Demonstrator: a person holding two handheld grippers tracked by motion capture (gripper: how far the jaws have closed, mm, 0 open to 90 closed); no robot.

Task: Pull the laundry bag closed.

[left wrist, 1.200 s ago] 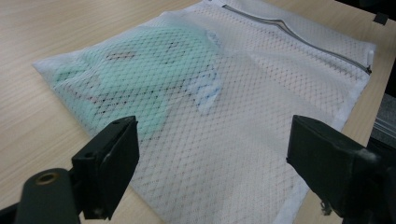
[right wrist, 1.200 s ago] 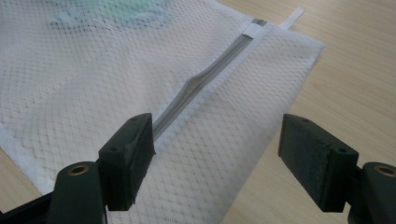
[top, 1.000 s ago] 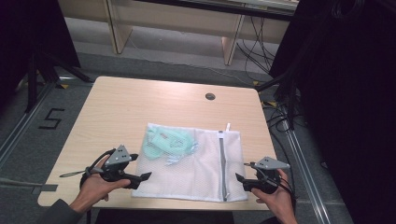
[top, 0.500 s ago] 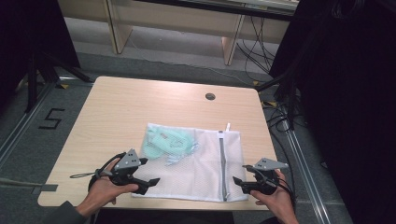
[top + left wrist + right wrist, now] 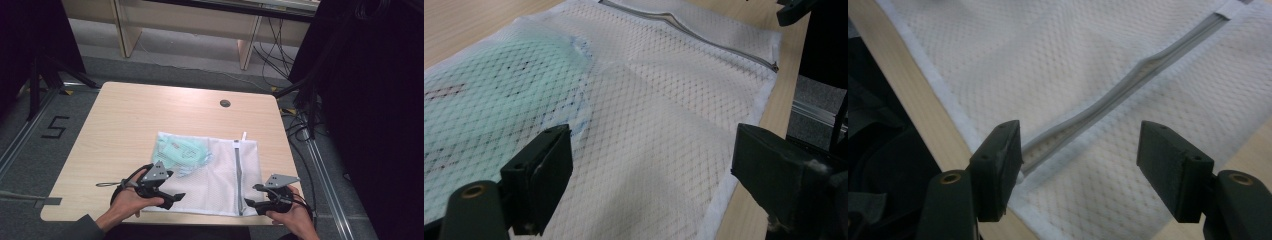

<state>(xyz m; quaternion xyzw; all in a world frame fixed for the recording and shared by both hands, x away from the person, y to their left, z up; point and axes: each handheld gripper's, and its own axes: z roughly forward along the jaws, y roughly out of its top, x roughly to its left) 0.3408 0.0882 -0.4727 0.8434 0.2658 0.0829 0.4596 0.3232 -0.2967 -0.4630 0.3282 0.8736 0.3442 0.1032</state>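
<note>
The tabletop (image 5: 150, 115) carries a white mesh laundry bag (image 5: 220, 175), which lies flat toward the six o'clock edge, its near hem almost at the rim. Inside its ten o'clock corner sits a pale green garment (image 5: 182, 152), showing through the net. A grey zipper (image 5: 237, 175) runs from the twelve o'clock edge of the bag to the six o'clock edge, at the three o'clock end of the bag.

The left gripper (image 5: 172, 197) has come in from eight o'clock over the last second and now hangs over the bag's seven o'clock corner. In the left gripper view its jaws stand wide, with the mesh (image 5: 659, 150) spread below them and the green cloth (image 5: 489, 115) off toward ten o'clock; the pads press on nothing.

The right gripper (image 5: 252, 197) has kept its place at five o'clock, by the near end of the zipper. Its jaws have just been closing a little but remain wide. The right gripper view shows the zipper's end (image 5: 1048, 142) between them, close beside one pad (image 5: 998, 160) and clear of the other, so no grip is made yet.

Taken together, the change reads as both hands settling for a two-point hold on the bag: the left to pin or lift the mesh, the right to take the zipper end. Opening the bag looks near but not begun.
</note>
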